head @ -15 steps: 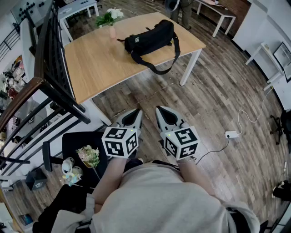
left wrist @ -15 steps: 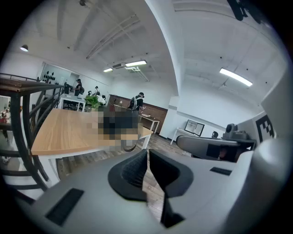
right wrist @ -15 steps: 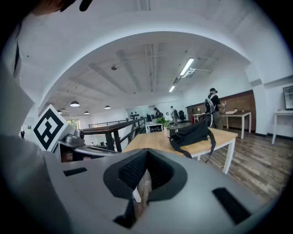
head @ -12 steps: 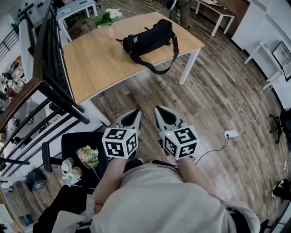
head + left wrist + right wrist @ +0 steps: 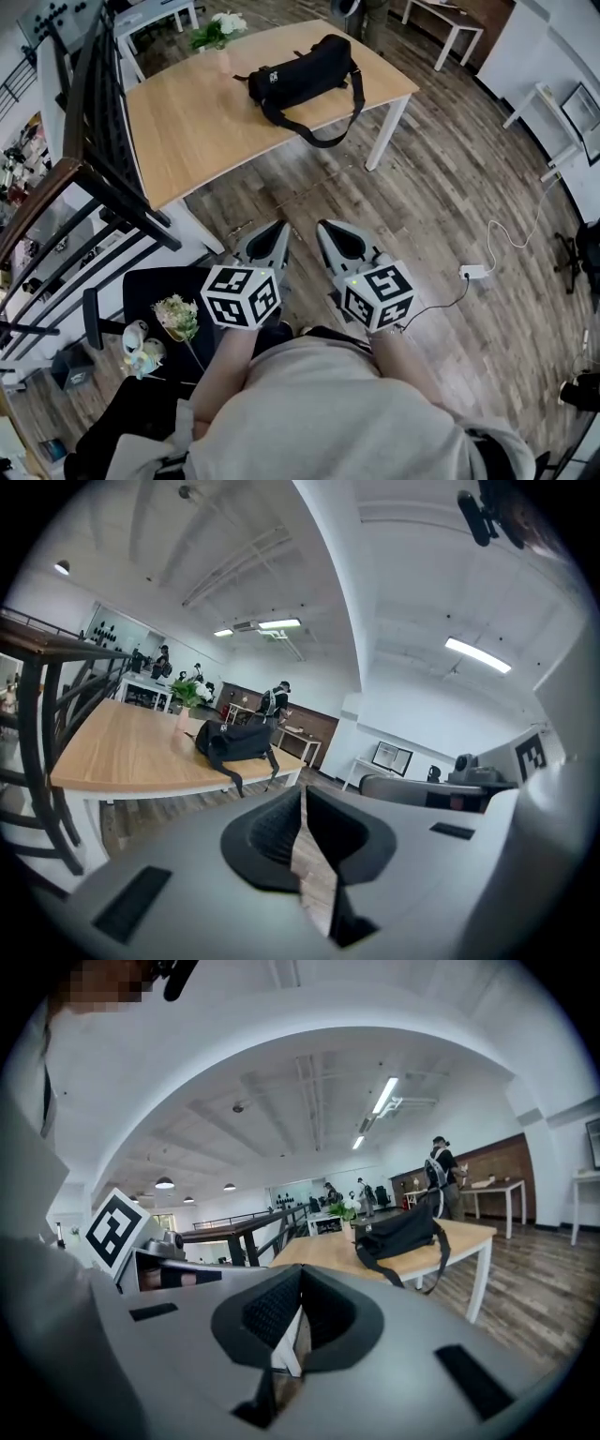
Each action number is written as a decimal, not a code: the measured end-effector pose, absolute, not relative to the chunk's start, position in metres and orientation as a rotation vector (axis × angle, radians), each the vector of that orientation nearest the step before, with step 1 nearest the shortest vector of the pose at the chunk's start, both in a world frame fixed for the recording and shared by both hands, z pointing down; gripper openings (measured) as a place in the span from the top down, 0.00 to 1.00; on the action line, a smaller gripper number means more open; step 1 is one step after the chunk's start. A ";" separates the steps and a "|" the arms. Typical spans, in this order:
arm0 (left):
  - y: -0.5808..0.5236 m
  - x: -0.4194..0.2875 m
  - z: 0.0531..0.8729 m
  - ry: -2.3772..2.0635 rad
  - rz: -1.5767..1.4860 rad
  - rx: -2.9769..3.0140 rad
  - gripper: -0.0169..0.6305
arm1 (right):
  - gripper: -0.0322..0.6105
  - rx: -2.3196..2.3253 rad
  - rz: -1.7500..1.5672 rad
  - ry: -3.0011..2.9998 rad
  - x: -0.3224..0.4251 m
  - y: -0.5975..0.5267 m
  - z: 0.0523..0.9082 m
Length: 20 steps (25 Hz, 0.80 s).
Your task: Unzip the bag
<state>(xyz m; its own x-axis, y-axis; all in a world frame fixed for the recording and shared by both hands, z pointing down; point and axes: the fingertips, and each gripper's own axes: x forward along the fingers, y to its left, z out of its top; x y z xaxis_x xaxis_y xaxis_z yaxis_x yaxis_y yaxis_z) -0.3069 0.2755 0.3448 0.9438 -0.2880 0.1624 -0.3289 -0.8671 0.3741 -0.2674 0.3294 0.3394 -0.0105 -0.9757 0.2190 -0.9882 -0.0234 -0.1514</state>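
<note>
1. Black fabric bag (image 5: 305, 73), long and soft-sided, lies on the pale wooden table (image 5: 197, 131); its strap loops over the edge.
2. Left claw (image 5: 274, 236): ribbed black pads together, nothing between them; well apart from the bag.
3. Right claw (image 5: 330, 236): likewise together and empty.

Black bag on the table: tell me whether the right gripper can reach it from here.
Probably not yet. The right gripper, jaws shut, hangs over the floor, well short of the table where the bag lies. Nothing blocks the path.

Open floor (image 5: 281, 192) reaches the table (image 5: 187, 127); railing (image 5: 114, 150) crowds its left, vase (image 5: 222, 62) stands beside the bag (image 5: 300, 73).
</note>
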 end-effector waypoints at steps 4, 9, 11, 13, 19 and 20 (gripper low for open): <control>0.284 -0.304 0.352 -0.498 0.190 2.714 0.92 | 0.94 2.207 0.447 -2.151 -0.257 0.341 0.346; 0.302 -0.298 0.365 -0.529 0.274 2.756 0.92 | 0.94 2.237 0.469 -2.114 -0.245 0.358 0.356; 0.307 -0.295 0.368 -0.533 0.298 2.764 0.92 | 0.91 2.253 0.486 -2.103 -0.238 0.364 0.359; 0.310 -0.293 0.370 -0.532 0.316 2.764 0.91 | 0.86 2.275 0.503 -2.100 -0.233 0.369 0.361; 0.303 -0.288 0.376 -0.547 0.361 2.740 0.81 | 0.84 2.288 0.555 -2.103 -0.225 0.366 0.370; 0.297 -0.287 0.377 -0.551 0.363 2.737 0.81 | 0.84 2.284 0.562 -2.103 -0.224 0.362 0.372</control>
<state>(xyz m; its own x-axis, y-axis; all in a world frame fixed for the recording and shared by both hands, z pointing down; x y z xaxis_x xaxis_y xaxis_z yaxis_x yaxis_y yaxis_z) -0.2874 0.2973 0.3774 0.8931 -0.3292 0.3067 -0.4118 -0.8728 0.2622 -0.2237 0.3620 0.3723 0.0482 -0.9673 0.2491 -0.9626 -0.1115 -0.2469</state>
